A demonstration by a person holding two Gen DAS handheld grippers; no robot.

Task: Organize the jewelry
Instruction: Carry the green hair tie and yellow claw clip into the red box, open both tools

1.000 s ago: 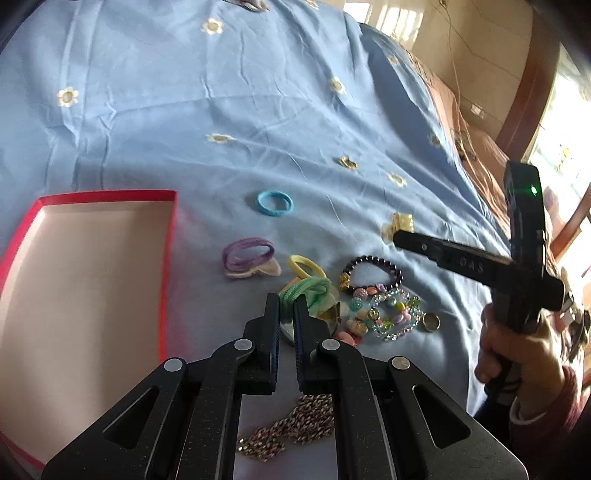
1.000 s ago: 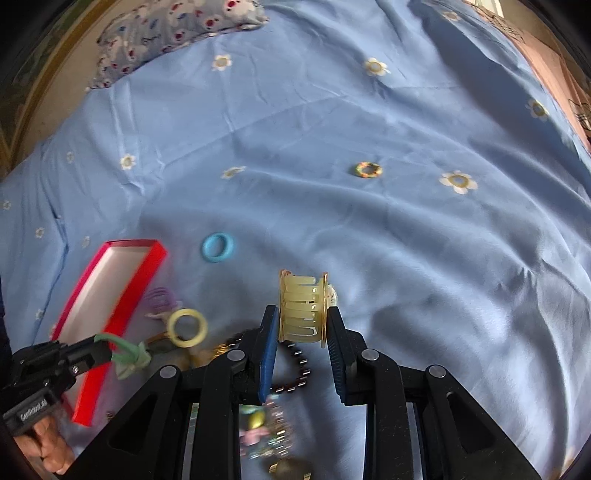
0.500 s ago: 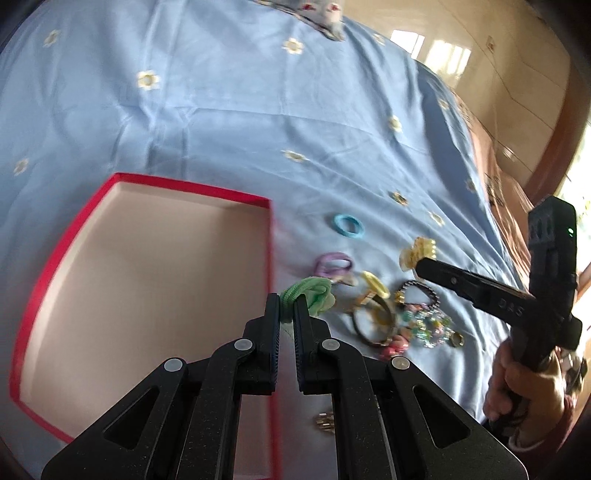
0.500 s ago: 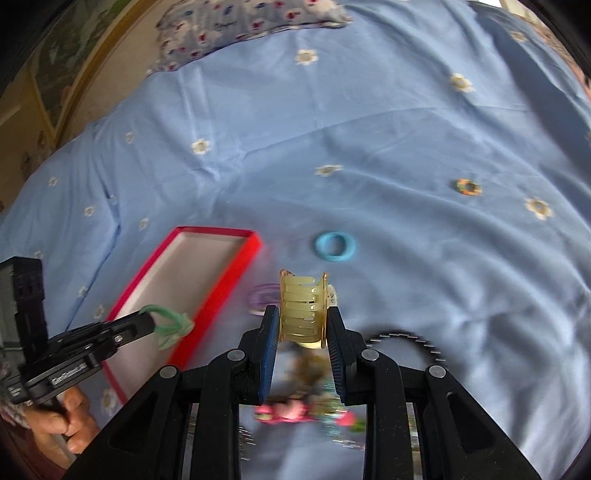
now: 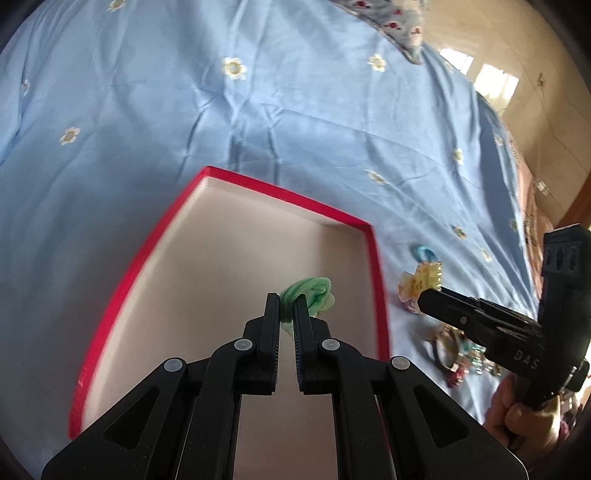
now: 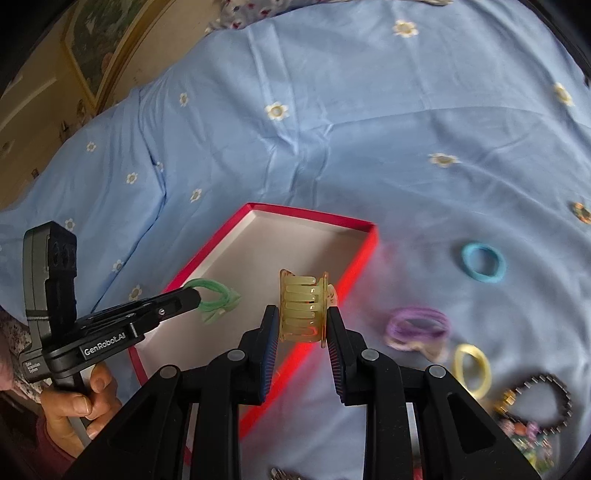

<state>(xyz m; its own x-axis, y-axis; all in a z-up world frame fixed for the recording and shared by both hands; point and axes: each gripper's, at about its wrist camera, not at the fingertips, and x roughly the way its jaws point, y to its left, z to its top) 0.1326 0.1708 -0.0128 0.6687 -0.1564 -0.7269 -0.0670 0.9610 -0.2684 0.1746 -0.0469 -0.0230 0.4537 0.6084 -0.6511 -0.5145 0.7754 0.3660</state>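
A shallow red box (image 5: 376, 258) (image 6: 365, 254) with a pale inside lies on the blue bedspread. My left gripper (image 5: 286, 304) (image 6: 194, 295) is shut on a green hair tie (image 5: 312, 295) (image 6: 214, 299) and hangs over the box's inside. My right gripper (image 6: 302, 314) (image 5: 424, 299) is shut on a translucent yellow claw hair clip (image 6: 303, 310) (image 5: 421, 282), which hangs above the box's right wall, seen from the right wrist. In the left wrist view the clip is just right of the box.
On the bedspread right of the box lie a blue hair tie (image 6: 482, 262), a purple one (image 6: 419, 325), a yellow one (image 6: 472, 369), a dark bead bracelet (image 6: 554, 398) and mixed beads (image 5: 458, 354). A floral pillow (image 5: 399, 26) lies at the far edge. A hand (image 6: 77, 406) holds the left gripper's handle.
Both grippers have moved left from the jewelry pile toward the red box. The green tie now hangs over the box's inside and the yellow clip has reached its right wall.
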